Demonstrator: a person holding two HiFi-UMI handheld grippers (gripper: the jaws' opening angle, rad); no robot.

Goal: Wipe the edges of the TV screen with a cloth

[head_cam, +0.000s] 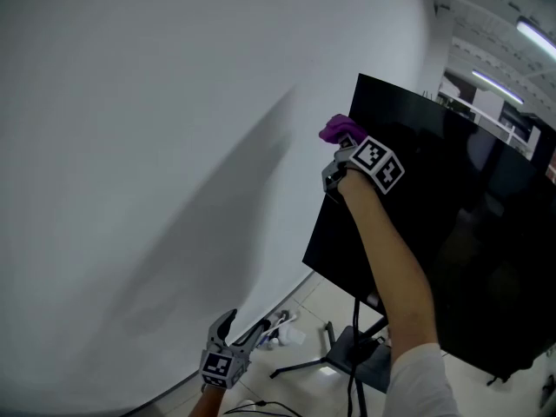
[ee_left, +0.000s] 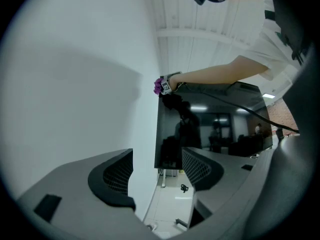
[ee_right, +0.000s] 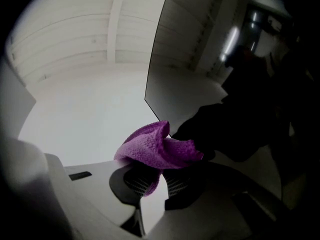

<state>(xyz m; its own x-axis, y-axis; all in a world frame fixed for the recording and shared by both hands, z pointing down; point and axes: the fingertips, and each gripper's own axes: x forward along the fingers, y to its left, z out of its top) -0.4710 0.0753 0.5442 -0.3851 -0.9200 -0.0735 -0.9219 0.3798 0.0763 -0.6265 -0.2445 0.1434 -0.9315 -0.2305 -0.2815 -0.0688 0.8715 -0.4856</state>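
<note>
We are holding the purple cloth [head_cam: 334,129] in the right tongs [head_cam: 340,144], whose jaws are closing on a fold of it while the rest is bunching out ahead of the tips. The cloth is pressing against the left side edge of the TV screen [head_cam: 452,207], just below its upper corner, with the white wall [head_cam: 130,146] behind.

What matters for the coming stroke is how that edge is running. From the cloth it is dropping in a long straight line towards the lower corner, above the stand [head_cam: 347,354], so most of its length is lying below the right tongs and only a short piece above. We are judging that the wipe should follow this line downward, keeping the cloth wrapped over the rim and not sliding onto the glass.

The left tongs [head_cam: 243,333] are hanging low beside the wall, jaws apart and carrying nothing, well apart from the screen. The right hand is clearly the nearer one.
</note>
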